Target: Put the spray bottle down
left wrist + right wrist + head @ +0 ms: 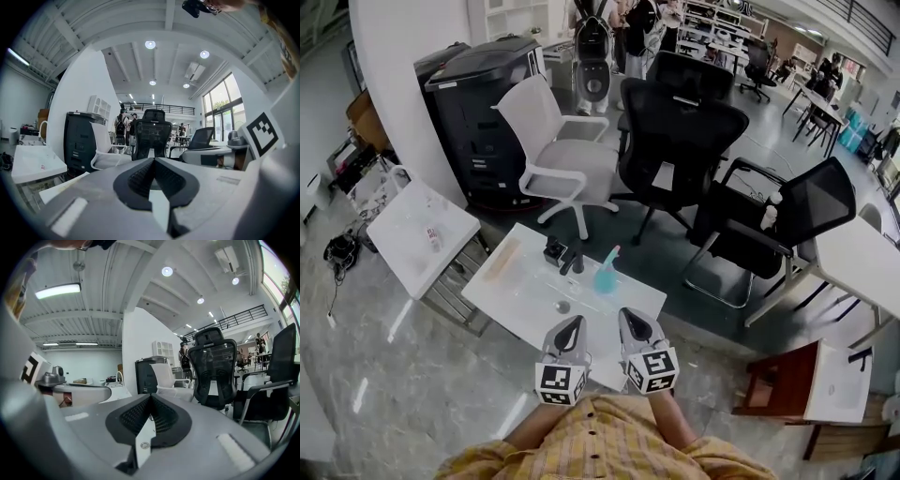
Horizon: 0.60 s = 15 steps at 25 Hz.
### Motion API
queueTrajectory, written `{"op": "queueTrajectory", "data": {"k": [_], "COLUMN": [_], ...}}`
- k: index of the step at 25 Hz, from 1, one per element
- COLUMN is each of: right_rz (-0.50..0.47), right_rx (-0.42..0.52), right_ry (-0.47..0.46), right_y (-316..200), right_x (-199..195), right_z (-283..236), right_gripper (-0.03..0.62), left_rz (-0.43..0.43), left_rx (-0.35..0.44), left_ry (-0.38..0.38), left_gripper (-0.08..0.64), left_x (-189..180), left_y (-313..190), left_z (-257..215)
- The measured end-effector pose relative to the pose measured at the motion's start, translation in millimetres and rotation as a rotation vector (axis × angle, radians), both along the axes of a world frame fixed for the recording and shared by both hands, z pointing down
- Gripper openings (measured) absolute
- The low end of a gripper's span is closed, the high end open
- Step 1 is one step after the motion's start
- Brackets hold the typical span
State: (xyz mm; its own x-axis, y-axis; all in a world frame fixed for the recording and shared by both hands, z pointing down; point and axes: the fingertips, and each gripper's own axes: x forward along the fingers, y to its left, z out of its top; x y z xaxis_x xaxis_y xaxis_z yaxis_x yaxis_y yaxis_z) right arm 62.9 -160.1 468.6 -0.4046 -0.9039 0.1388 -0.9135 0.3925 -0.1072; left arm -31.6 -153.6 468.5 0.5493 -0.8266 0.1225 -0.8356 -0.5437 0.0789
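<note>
A pale blue spray bottle (606, 273) stands upright on the small white table (525, 300), near its far edge. Both grippers hover over the table's near edge, in front of the person's yellow checked shirt and well short of the bottle. My left gripper (575, 323) is shut with nothing between its jaws, and so is my right gripper (630, 315). In the left gripper view the left gripper (153, 160) points level across the room with its dark pads (140, 176) meeting. The right gripper view shows the right gripper (150, 397) shut the same way. Neither gripper view shows the bottle.
Small dark objects (561, 255) lie left of the bottle, and a small round piece (563, 307) sits mid-table. Beyond the table stand a white chair (553, 141), black office chairs (675, 141) and a black cabinet (478, 103). A second white table (417, 234) is at left, a reddish stool (776, 380) at right.
</note>
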Motion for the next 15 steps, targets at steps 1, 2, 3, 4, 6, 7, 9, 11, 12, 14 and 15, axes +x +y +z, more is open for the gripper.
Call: {"op": "queueTrajectory", "data": {"k": [1, 2, 3, 4, 6, 7, 9, 11, 12, 14, 15], "right_rz": [0.001, 0.002, 0.002, 0.003, 0.006, 0.009, 0.017, 0.024, 0.027, 0.029, 0.031], "right_rx": [0.002, 0.004, 0.005, 0.006, 0.008, 0.010, 0.011, 0.010, 0.010, 0.010, 0.010], "right_ry": [-0.001, -0.002, -0.004, -0.007, -0.012, -0.016, -0.024, -0.032, -0.035, -0.038, -0.037], "right_y": [0.6, 1.1, 1.4, 1.8, 2.2, 2.1, 1.6, 1.1, 0.9, 0.7, 0.3], "right_x": [-0.1, 0.0, 0.5, 1.3, 3.6, 5.2, 8.8, 12.4, 13.8, 15.7, 16.3], "right_z": [-0.1, -0.5, -1.2, -2.3, -4.5, -5.3, -6.3, -6.7, -6.7, -6.7, -6.9], "right_gripper": [-0.002, -0.002, -0.002, -0.002, -0.002, -0.002, -0.002, -0.002, -0.002, -0.002, -0.002], "left_rz": [0.003, 0.004, 0.003, 0.002, 0.000, 0.000, 0.000, -0.004, -0.006, -0.009, -0.009], "left_rx": [0.003, 0.005, 0.007, 0.009, 0.013, 0.016, 0.019, 0.018, 0.017, 0.013, 0.012], "left_ry": [-0.003, -0.004, -0.004, -0.003, 0.000, 0.001, 0.003, 0.003, 0.002, 0.002, 0.001], "left_gripper": [0.000, 0.000, 0.000, 0.000, 0.000, 0.000, 0.000, 0.000, 0.000, 0.000, 0.000], "left_x": [0.3, 0.7, 1.0, 1.4, 2.4, 2.9, 3.4, 3.0, 2.7, 2.5, 2.8], "left_y": [-0.4, -0.8, -1.5, -2.2, -3.7, -4.4, -5.7, -6.6, -6.9, -7.4, -7.6], "left_z": [0.0, 0.0, -0.3, -0.8, -2.3, -2.9, -3.6, -3.3, -2.9, -2.1, -1.9]}}
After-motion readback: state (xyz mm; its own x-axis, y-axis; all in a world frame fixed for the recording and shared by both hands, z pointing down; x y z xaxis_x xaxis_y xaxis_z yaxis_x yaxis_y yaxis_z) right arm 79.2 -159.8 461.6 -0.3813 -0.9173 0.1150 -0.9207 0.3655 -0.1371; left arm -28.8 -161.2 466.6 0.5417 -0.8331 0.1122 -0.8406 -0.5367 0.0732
